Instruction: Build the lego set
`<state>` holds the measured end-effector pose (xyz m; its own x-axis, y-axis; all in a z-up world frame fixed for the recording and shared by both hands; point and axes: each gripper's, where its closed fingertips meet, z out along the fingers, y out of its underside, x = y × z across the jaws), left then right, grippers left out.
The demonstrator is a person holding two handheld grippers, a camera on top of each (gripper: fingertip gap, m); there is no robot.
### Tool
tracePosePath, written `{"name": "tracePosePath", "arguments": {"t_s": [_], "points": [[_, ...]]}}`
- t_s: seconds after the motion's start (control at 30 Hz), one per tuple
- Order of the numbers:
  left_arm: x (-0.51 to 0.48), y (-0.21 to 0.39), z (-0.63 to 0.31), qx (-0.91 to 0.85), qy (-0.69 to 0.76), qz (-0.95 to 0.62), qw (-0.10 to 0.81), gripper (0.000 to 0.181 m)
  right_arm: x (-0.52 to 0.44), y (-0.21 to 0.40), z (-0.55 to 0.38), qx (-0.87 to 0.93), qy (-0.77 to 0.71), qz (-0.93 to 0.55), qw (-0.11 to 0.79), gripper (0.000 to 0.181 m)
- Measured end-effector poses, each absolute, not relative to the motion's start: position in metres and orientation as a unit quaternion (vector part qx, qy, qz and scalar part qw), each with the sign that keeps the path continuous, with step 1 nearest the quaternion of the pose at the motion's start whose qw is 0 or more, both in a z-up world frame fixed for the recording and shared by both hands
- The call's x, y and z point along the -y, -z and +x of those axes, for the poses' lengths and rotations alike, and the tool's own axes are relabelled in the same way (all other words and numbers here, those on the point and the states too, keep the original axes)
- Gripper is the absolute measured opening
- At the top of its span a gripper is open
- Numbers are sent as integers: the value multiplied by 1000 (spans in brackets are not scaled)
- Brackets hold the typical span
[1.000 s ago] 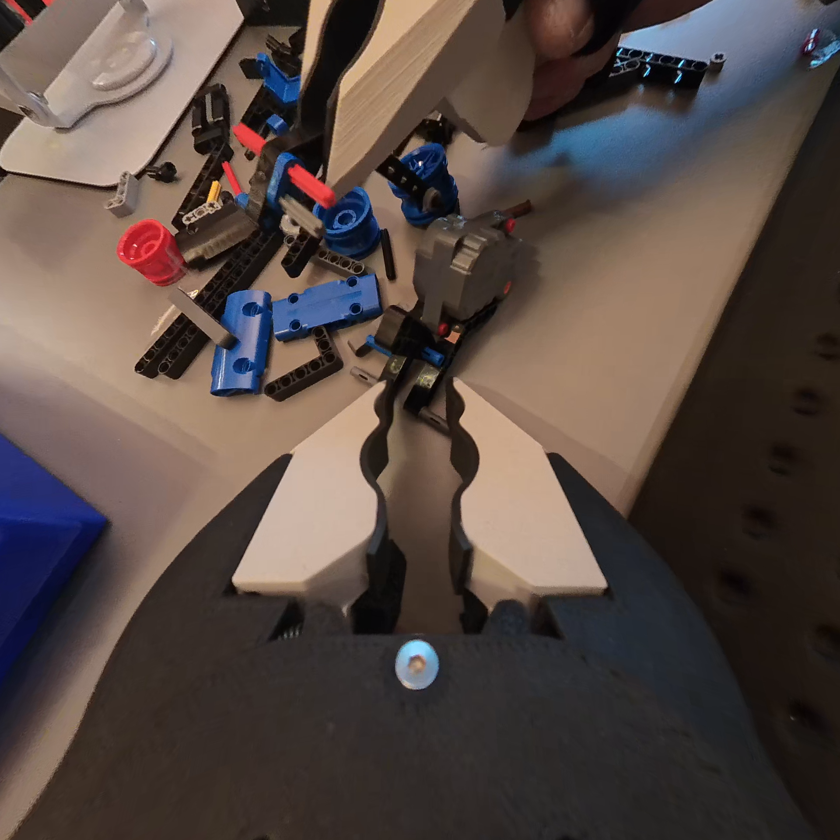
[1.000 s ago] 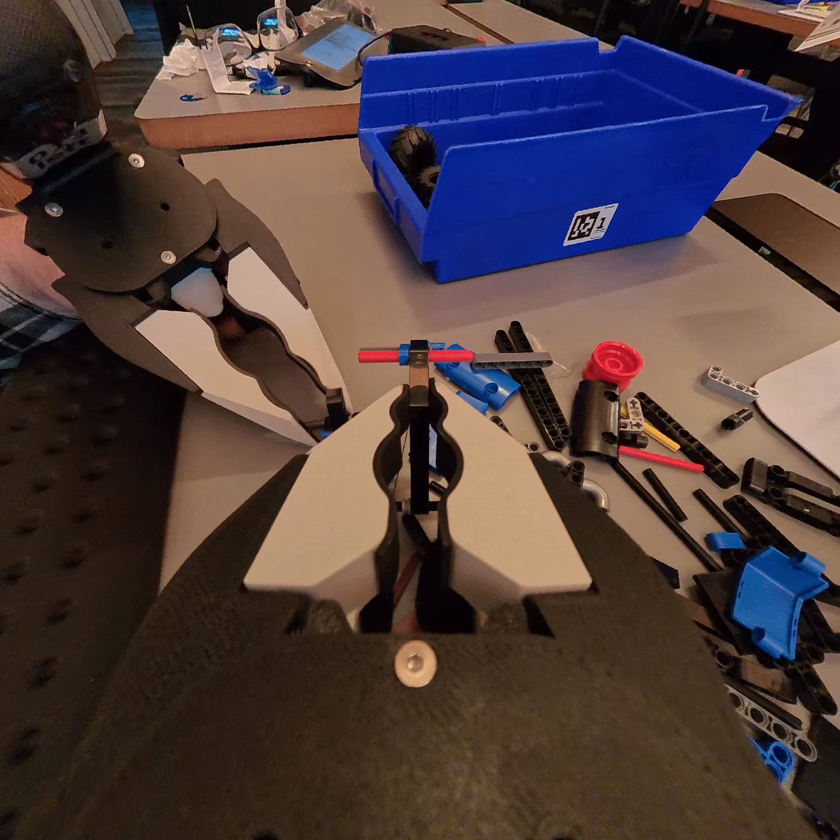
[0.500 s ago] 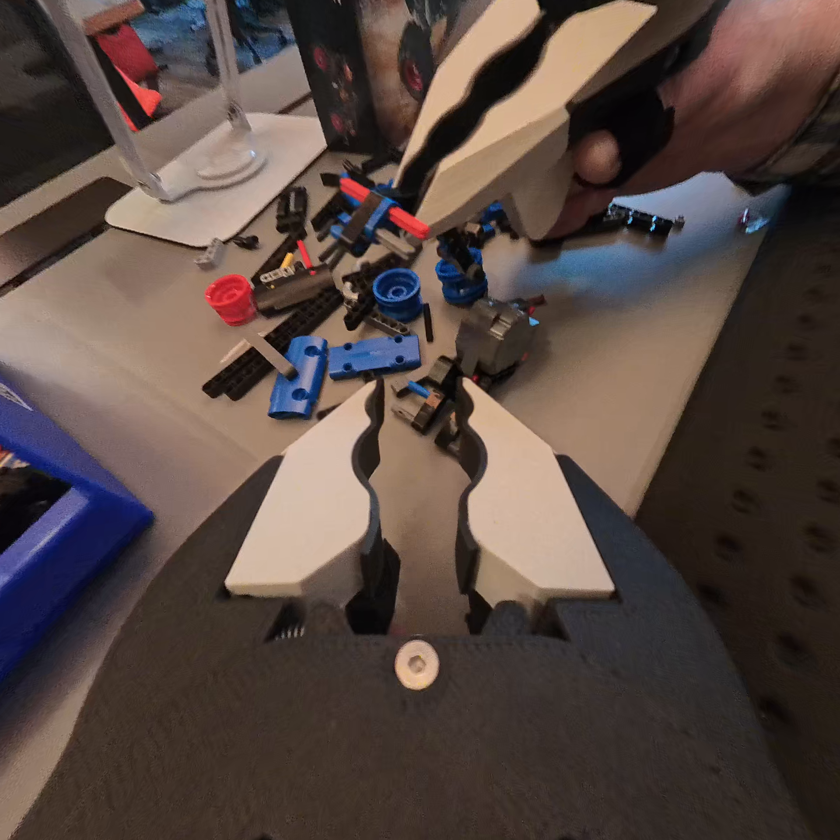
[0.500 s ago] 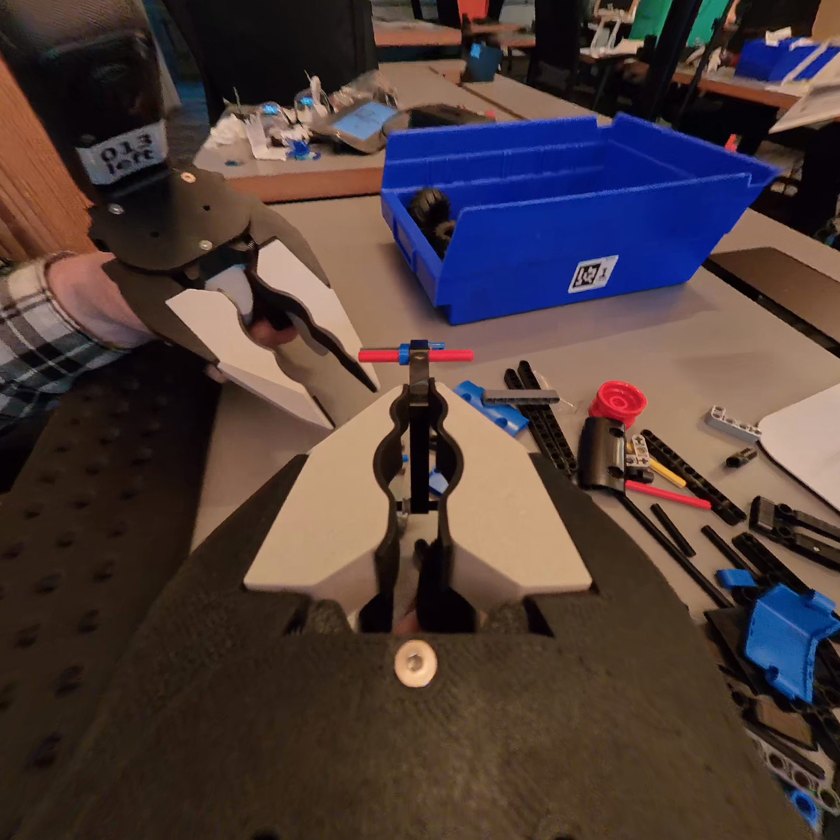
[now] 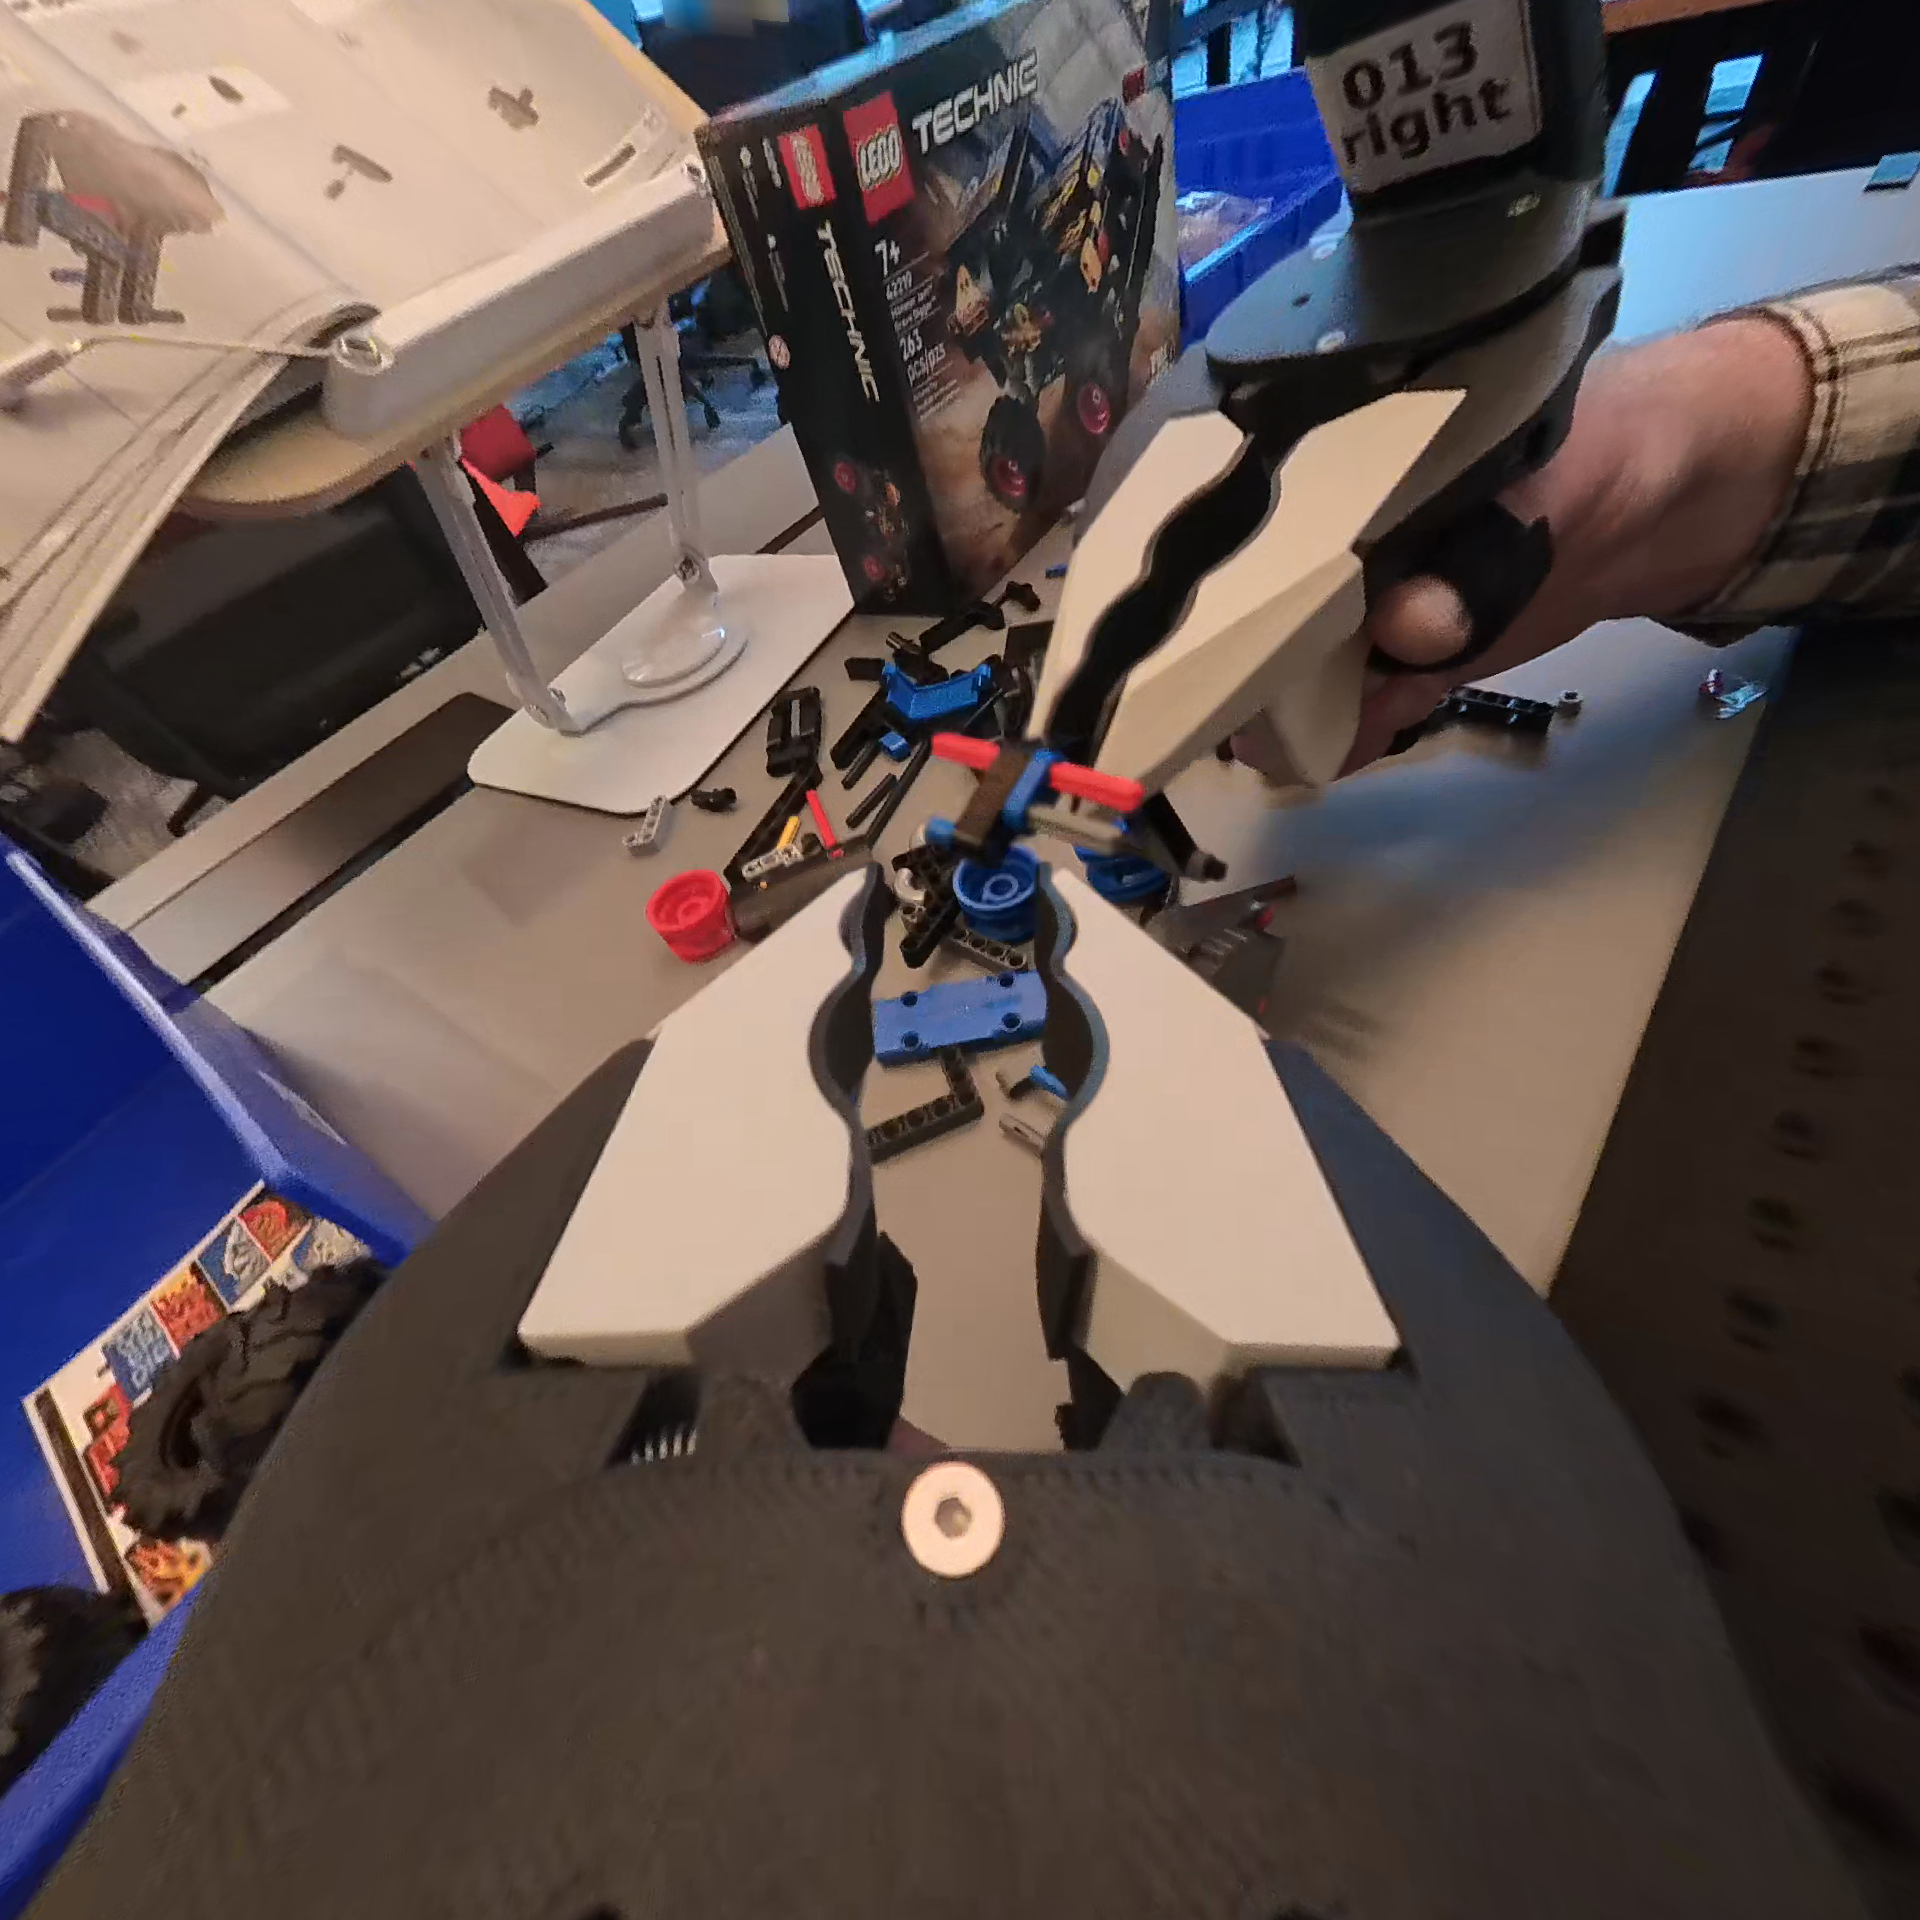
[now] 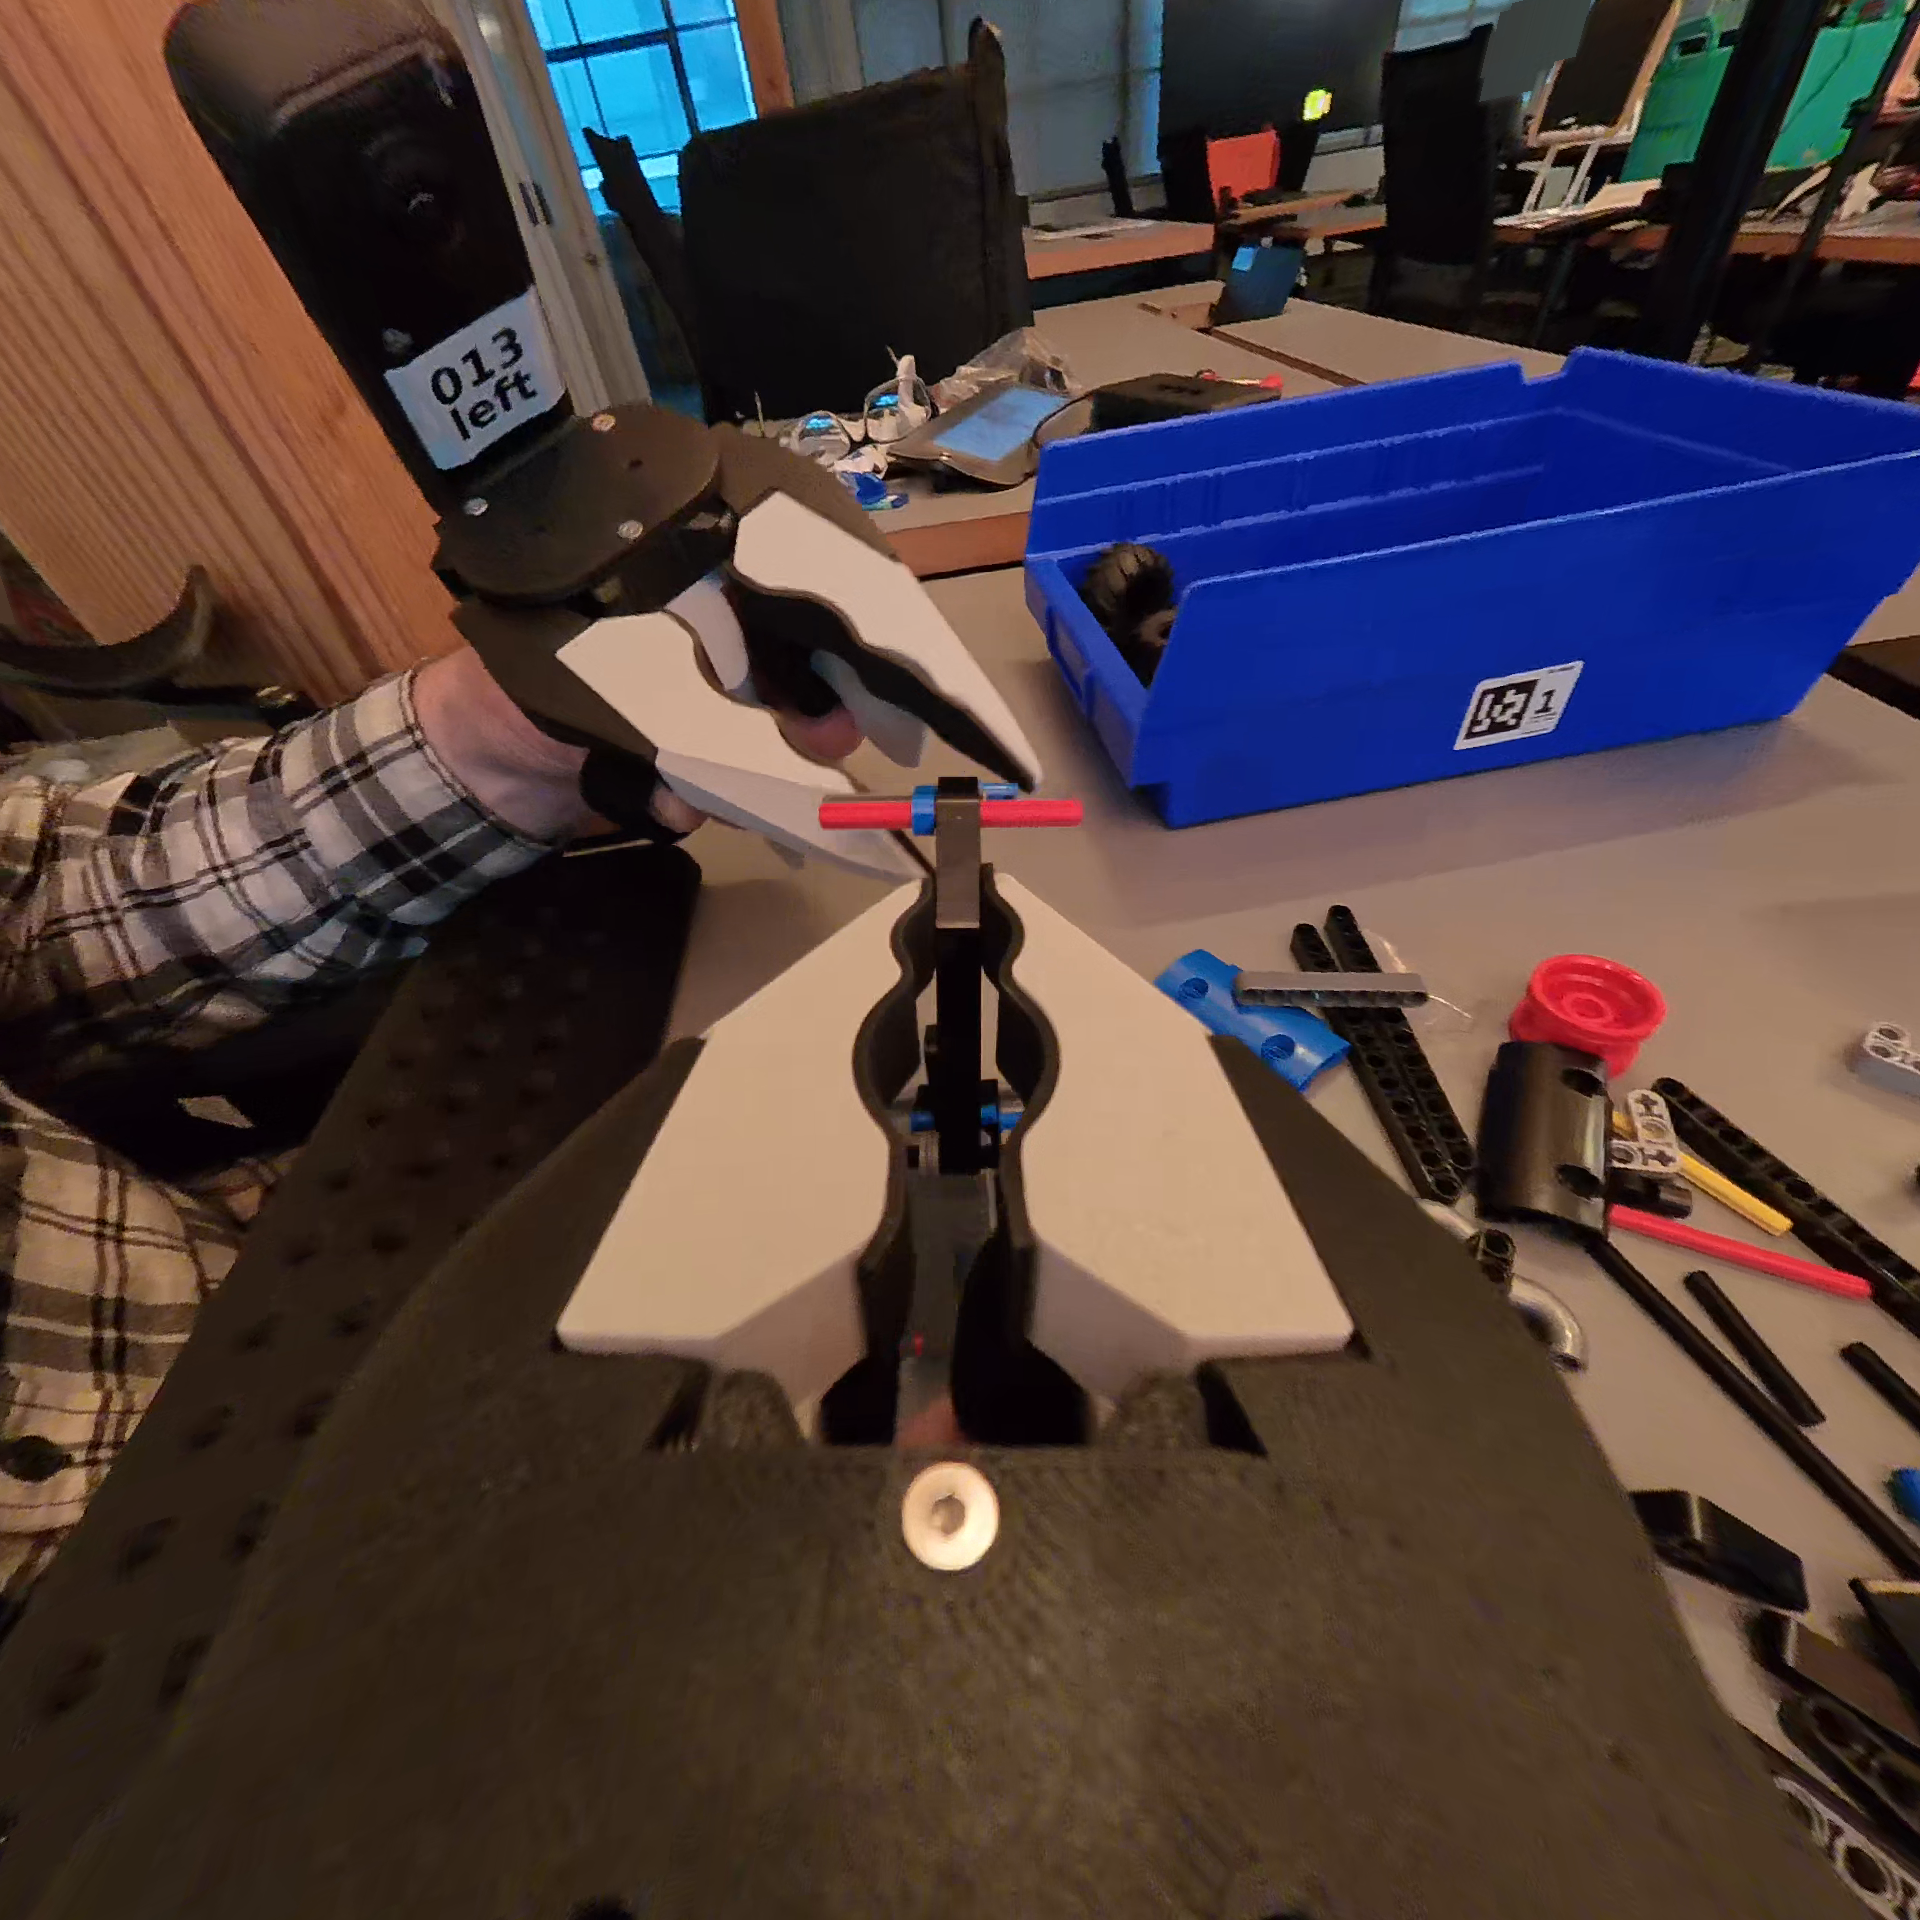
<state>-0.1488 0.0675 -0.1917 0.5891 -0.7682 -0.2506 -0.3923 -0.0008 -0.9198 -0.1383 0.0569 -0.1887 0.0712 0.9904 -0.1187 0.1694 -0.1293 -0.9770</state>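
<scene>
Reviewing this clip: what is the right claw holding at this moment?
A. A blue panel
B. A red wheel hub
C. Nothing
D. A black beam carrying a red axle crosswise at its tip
D: the right claw is shut on the black beam, whose tip bears the red axle crosswise.

Each hand-held tool has a matte black, coarsely textured body that widens like a fan toward the camera, with a single silver hex screw set in the middle of it. The left tongs (image 5: pixel 961 904) and the right tongs (image 6: pixel 958 894) share the same build: two pale grey wedge-shaped fingers (image 5: pixel 727 1153) lined along their inner edges with black, wavy rubber pads. Seen from across, each tool carries a tall black camera housing (image 6: pixel 364 229) with a white sticker (printed lettering on it) and small silver screws on a rounded black plate. Both wrists wear plaid flannel sleeves (image 6: pixel 343 800) in grey, white and black.
</scene>
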Motion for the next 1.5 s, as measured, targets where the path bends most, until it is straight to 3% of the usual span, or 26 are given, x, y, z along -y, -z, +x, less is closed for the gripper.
{"name": "tracePosePath", "arguments": {"t_s": [0.17, 0.67, 0.83, 0.9, 1.1, 1.27, 1.43, 1.5], "points": [[-69, 187, -143, -455, 149, -665, 573, 13, -58, 190, -138, 499, -465, -588, 435, 6], [-75, 189, -147, -487, 86, -643, 585, 9, -62, 203, -144, 612, -344, -578, 416, 9], [-80, 191, -155, -466, 79, -668, 575, 11, -77, 202, -144, 651, -296, -559, 420, 5], [-79, 198, -162, -454, 68, -689, 561, 21, -84, 199, -144, 641, -306, -564, 420, 5], [-60, 237, -162, -363, 149, -795, 463, 37, -90, 217, -140, 640, -294, -575, 417, 5], [-51, 254, -147, -317, 173, -830, 426, 38, -87, 231, -140, 644, -284, -581, 410, 5], [-56, 255, -145, -279, 174, -843, 425, 14, -86, 233, -141, 642, -286, -582, 409, 5], [-57, 255, -146, -275, 166, -847, 422, 14, -85, 235, -141, 642, -286, -582, 408, 5]]}}
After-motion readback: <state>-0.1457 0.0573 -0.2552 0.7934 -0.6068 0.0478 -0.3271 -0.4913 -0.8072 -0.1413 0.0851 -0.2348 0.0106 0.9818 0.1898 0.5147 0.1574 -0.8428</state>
